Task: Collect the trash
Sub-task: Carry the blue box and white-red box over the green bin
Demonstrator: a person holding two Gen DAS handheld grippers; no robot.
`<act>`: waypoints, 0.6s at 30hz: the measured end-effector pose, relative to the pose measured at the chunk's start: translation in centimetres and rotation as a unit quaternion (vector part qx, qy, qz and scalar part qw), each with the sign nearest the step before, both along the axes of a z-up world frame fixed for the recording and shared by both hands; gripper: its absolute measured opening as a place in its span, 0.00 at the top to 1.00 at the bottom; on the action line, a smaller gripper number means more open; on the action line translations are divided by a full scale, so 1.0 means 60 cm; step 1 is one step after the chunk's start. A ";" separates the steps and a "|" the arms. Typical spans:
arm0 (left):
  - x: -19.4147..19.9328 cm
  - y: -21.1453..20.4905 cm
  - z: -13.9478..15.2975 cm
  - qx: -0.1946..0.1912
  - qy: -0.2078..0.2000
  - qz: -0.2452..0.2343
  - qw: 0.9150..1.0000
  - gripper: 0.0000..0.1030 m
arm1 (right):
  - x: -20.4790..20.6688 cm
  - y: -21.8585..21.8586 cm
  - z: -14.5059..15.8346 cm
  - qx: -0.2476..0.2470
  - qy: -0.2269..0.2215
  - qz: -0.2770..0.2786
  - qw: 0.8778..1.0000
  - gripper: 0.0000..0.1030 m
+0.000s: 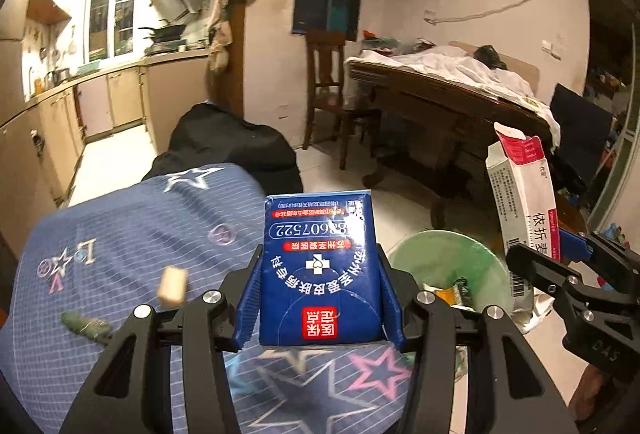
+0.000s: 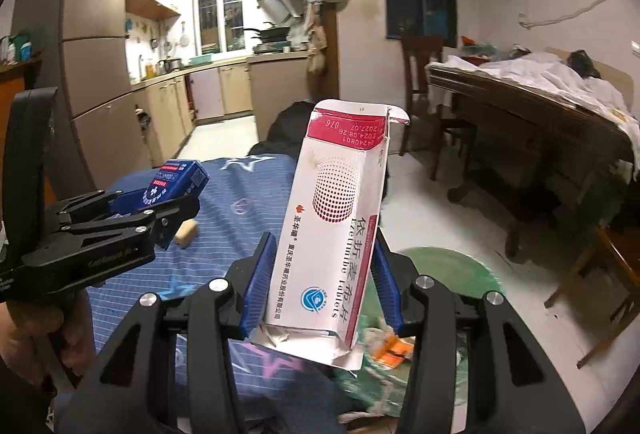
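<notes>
My left gripper (image 1: 319,270) is shut on a blue tissue pack (image 1: 320,266) with white and red print, held upright above the blue star-patterned bedspread (image 1: 120,246). My right gripper (image 2: 320,266) is shut on an opened white and red tablet box (image 2: 332,226), its torn flaps at both ends. In the left wrist view that tablet box (image 1: 524,202) and the right gripper (image 1: 576,254) stand at the right, above a green bin (image 1: 448,266) holding wrappers. In the right wrist view the left gripper (image 2: 168,202) with its tissue pack (image 2: 176,186) hangs at the left.
A tan wine cork (image 1: 173,285) and a green scrap (image 1: 86,326) lie on the bedspread. A black bag (image 1: 232,142) sits beyond the bed. A wooden table (image 1: 448,102) under white cloth and a chair (image 1: 328,90) stand at the right. A kitchen lies behind.
</notes>
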State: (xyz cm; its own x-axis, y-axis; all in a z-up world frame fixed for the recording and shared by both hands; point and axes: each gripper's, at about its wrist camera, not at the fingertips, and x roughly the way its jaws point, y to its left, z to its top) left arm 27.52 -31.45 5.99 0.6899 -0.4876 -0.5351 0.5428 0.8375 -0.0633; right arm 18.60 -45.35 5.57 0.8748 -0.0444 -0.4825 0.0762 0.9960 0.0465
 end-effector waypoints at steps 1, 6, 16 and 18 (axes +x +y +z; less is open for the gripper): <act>-0.001 -0.019 0.001 0.003 0.000 -0.006 1.000 0.50 | -0.001 -0.013 -0.001 0.000 0.002 -0.006 1.000 0.56; 0.012 -0.083 -0.007 0.016 0.007 -0.026 1.000 0.50 | -0.009 -0.067 -0.005 0.000 0.013 -0.028 1.000 0.56; 0.042 -0.196 -0.053 0.052 0.032 -0.063 0.996 0.50 | 0.004 -0.161 -0.042 0.038 0.059 -0.050 0.996 0.56; 0.043 -0.215 -0.061 0.058 0.036 -0.070 0.995 0.50 | 0.011 -0.171 -0.050 0.049 0.072 -0.050 0.995 0.56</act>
State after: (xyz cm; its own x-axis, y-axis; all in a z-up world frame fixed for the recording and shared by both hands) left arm 30.12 -44.38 2.35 0.5780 -0.5081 -0.6385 0.6516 0.7585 -0.0138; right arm 19.26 -55.62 2.58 0.7903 -0.0742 -0.6082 0.1877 0.9743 0.1250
